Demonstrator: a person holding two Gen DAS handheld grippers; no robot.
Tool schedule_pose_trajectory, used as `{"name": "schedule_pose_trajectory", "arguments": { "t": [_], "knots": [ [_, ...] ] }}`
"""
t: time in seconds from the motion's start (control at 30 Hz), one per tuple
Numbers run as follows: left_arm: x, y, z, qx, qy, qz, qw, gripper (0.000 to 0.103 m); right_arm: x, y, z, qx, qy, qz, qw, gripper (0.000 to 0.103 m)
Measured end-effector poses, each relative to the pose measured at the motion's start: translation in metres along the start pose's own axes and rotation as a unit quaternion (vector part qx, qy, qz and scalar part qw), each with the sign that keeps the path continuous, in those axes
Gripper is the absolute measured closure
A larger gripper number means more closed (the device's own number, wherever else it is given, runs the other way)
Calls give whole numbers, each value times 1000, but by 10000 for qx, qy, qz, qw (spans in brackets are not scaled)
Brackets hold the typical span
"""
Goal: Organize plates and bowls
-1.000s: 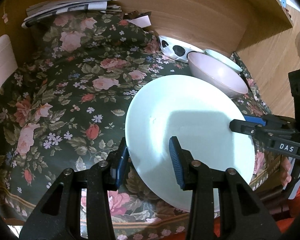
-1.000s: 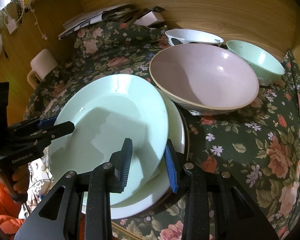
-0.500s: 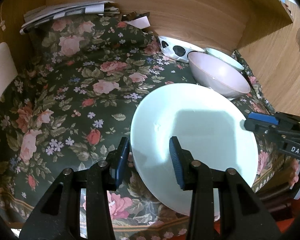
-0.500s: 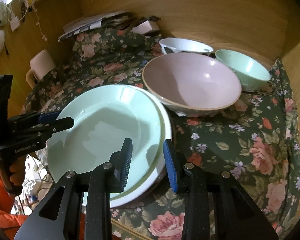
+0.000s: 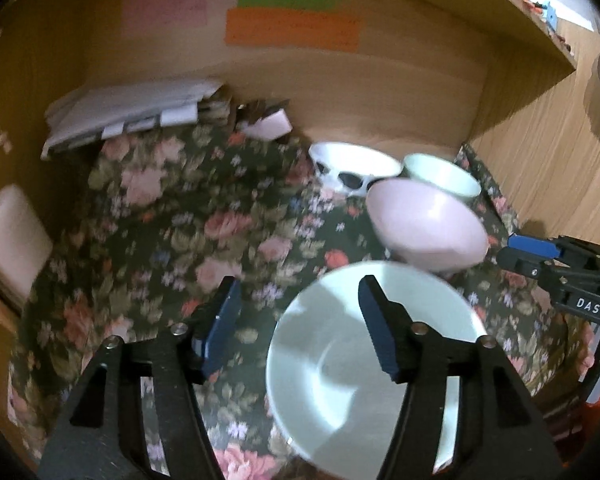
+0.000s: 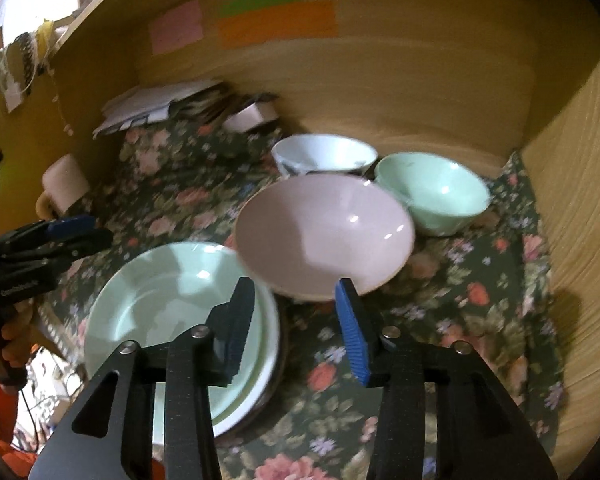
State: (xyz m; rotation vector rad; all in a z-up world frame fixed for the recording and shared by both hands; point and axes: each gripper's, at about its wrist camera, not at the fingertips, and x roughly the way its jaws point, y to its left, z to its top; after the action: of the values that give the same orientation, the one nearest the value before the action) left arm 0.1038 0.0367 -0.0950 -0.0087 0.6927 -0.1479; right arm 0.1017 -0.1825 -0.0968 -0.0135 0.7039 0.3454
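both grippers just let go: left gripper (image 5: 300, 320) and right gripper (image 6: 296, 320) jaws opening, nothing gripped. green plate (image 6: 160, 300) sits stacked near-left, pink bowl (image 6: 324, 236) just behind it.

Lower plates (image 6: 269, 354) hidden under green plate (image 6: 168, 292).

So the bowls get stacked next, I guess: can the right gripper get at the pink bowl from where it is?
Probably yes. The right gripper is open and empty, and the pink bowl sits just beyond its fingertips with nothing between. The plate stack lies off to one side, clear of that path.
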Motion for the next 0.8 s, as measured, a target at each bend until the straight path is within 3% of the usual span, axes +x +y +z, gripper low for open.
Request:
{"name": "schedule_pose_trajectory", "arguments": {
  "t": [0.13,0.3,0.67,0.73,0.8],
  "knots": [
    [11,-8,16,83,-56,-49,9999,35,5,-17,7,168,-58,-166,9997,61],
    [36,-19,33,122,122,-187,9997,32,17,-36,13,327,-27,-334,9989,51],
    [99,-42,52,373,724,-487,9955,32,51,-62,16,463,299,-471,9974,50],
    [111,-47,52,417,834,-522,9943,32,55,-63,17,422,299,-522,9973,50],
    [121,-51,52,456,936,-553,9930,41,59,-65,17,466,337,-460,9973,50]
  ]
}}
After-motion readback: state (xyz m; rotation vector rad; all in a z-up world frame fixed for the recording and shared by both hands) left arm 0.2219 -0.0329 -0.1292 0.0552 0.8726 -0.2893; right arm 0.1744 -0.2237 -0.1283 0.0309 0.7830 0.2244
